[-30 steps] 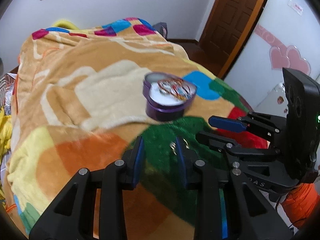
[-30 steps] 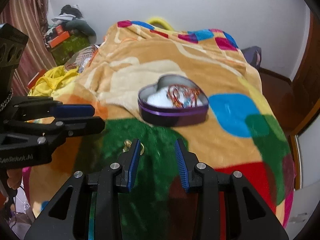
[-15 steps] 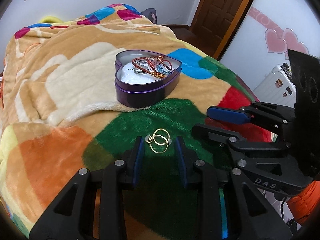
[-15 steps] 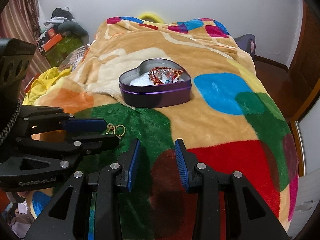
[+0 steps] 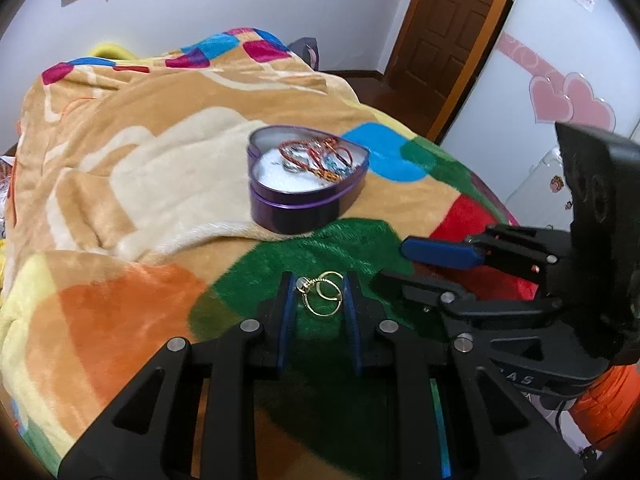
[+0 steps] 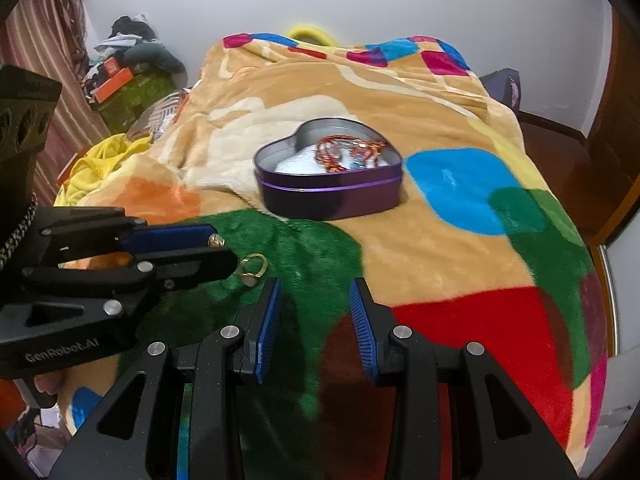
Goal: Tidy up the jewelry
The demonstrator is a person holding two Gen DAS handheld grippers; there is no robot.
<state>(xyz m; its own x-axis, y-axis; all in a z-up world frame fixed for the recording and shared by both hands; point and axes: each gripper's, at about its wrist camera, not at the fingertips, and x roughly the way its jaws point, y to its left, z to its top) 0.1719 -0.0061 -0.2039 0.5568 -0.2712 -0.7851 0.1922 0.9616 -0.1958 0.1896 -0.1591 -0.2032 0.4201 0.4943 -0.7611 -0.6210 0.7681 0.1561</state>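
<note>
- The left gripper (image 5: pixel 316 300) is down on the green patch of the fleece blanket (image 5: pixel 132 184), jaws parted, with the gold hoop earrings (image 5: pixel 322 294) lying right between its blue pads. Can't honestly tell if the pads are touching the hoops or just bracketing them.
- From the right wrist view, those same earrings (image 6: pixel 252 268) poke out just past the left gripper's fingertips (image 6: pixel 216 256).
- The right gripper (image 6: pixel 314 304) is hanging over the blanket with its jaws wide apart, nothing between them, just green and red fleece.
- The purple heart-shaped tin (image 5: pixel 306 184) sits straight ahead of both sets of jaws, well apart from the earrings, lid off.
- Inside it there's a tangle of red and blue bracelets (image 5: pixel 320 156) on a white lining.
- The right gripper sits off to the right of the left jaws, close by.
</note>
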